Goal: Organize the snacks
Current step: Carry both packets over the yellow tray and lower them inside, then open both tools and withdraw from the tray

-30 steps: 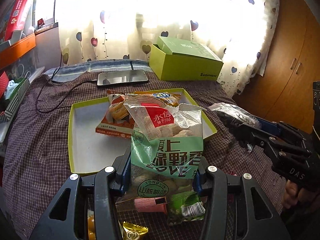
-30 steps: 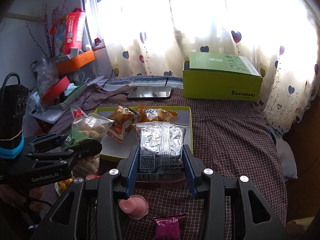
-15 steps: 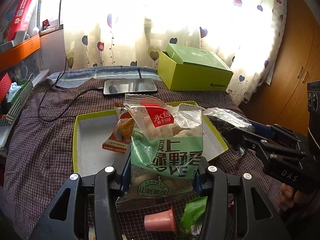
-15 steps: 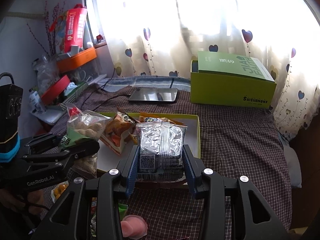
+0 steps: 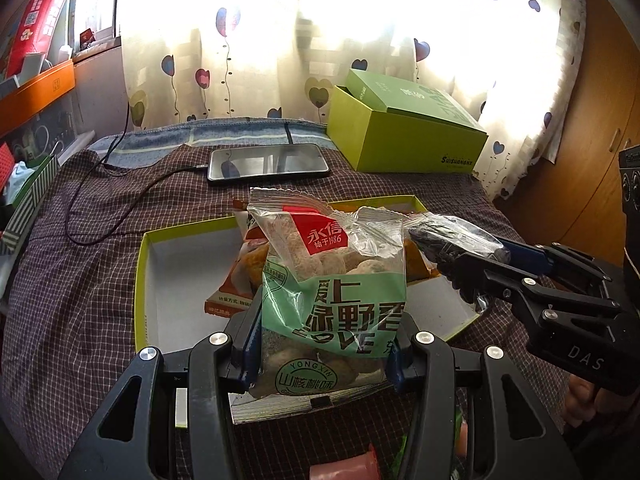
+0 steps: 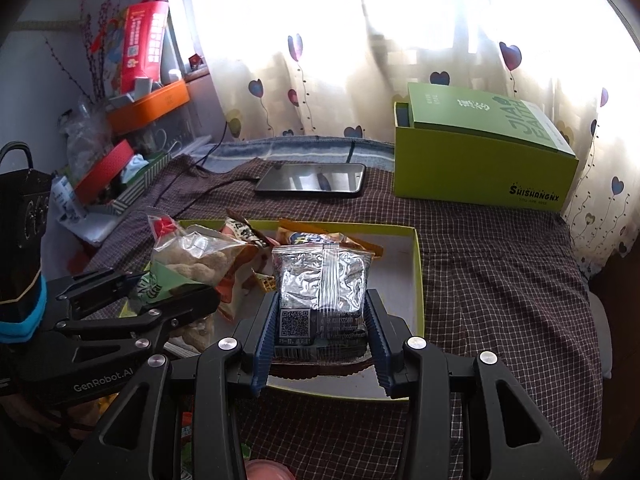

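Observation:
My left gripper (image 5: pixel 324 344) is shut on a green and clear walnut-cookie bag (image 5: pixel 332 292), held upright over the near edge of the shallow lime-rimmed tray (image 5: pixel 168 280). My right gripper (image 6: pixel 322 340) is shut on a silver foil snack packet (image 6: pixel 324 280), also above the tray's (image 6: pixel 418 272) near edge. In the tray lie an orange snack pack (image 5: pixel 240 280) and another pack (image 6: pixel 320 238). Each gripper shows in the other's view: the right one (image 5: pixel 460 264) to the right, the left one (image 6: pixel 176 292) to the left.
A phone (image 5: pixel 268 162) on a charging cable lies behind the tray on the checked cloth. A lime green box (image 5: pixel 408 136) with a loose lid stands at the back right. Loose sweets, one pink jelly cup (image 6: pixel 266 470) among them, lie near me. Cluttered shelves at left, wooden cabinet at right.
Both grippers have moved forward toward the tray with their packets still gripped; the tray and the box behind it look closer. The loose sweets have slid down out of view.

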### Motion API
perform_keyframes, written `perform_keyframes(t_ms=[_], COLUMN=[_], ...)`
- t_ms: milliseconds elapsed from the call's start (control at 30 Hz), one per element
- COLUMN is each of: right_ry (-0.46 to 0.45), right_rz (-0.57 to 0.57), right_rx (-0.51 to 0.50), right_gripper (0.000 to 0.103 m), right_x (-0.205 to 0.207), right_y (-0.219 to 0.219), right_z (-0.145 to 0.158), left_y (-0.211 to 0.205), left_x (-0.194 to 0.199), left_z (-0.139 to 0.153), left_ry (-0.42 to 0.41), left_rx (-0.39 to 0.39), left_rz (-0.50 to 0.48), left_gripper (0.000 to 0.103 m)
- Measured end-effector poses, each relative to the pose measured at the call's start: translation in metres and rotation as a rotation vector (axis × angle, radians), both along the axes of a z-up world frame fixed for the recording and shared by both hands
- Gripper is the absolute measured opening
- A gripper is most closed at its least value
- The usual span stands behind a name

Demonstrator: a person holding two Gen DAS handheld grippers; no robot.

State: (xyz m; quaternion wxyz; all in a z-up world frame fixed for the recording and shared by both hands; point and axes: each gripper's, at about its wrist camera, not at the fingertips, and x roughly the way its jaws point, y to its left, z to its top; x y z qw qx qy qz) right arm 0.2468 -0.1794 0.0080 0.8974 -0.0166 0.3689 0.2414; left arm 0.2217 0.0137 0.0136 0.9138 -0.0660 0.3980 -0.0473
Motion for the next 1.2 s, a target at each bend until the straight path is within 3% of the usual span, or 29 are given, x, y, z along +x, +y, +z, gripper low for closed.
perform_keyframes(t_ms=[600,900,1200], right_ry=[0.068,0.06,0.037], right_rz=[0.034,0.029,0.034], right_rx=[-0.015,-0.024,-0.036], right_gripper=[0.043,0.048,0.048], right_x=[0.01,0.001,-0.017], right_y=[0.016,0.014,0.012], right_z=[-0.028,-0.023,-0.012], left_y=[0.003,0.009,0.004], left_x=[0.017,0.005,-0.007], left_z=[-0.032,-0.029,-0.014], left_ry=[0.077,0.056,0.019], left_rx=[0.002,-0.034,-0.023], left_rz=[0.0,0.002,-0.013], left_gripper=[0.05,0.055,0.055])
